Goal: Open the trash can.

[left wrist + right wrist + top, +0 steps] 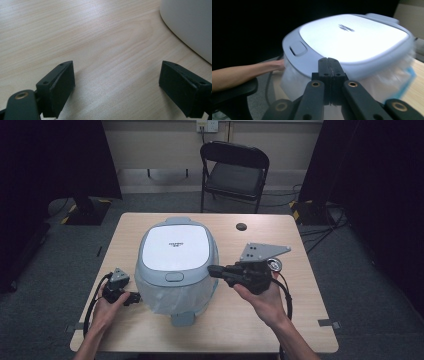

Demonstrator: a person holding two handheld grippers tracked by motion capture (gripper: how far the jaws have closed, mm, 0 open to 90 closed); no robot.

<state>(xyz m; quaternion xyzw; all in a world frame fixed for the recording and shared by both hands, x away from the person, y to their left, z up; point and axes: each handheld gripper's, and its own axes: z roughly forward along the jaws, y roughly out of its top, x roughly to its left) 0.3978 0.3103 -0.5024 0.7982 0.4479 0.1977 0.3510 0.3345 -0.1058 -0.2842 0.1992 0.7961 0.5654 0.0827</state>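
A white and grey lidded cooker (177, 265) stands mid-table, its lower body wrapped in clear plastic. My left gripper (134, 297) rests on the wood at the cooker's lower left. In the left gripper view its jaws (117, 87) stand wide open over bare table, with the cooker's white wall (190, 22) at the upper right. My right gripper (212, 270) is held above the table at the cooker's right side and points at it. In the right gripper view its jaws (328, 67) are pressed together with nothing between them, in front of the lid (352, 37) and its latch button (298, 48).
A small round metal piece (274, 264) lies on the table behind the right gripper. A dark cable hole (242, 226) sits near the table's far edge. A black folding chair (235, 170) stands beyond the table (310, 320). The other forearm (242, 75) shows left of the cooker.
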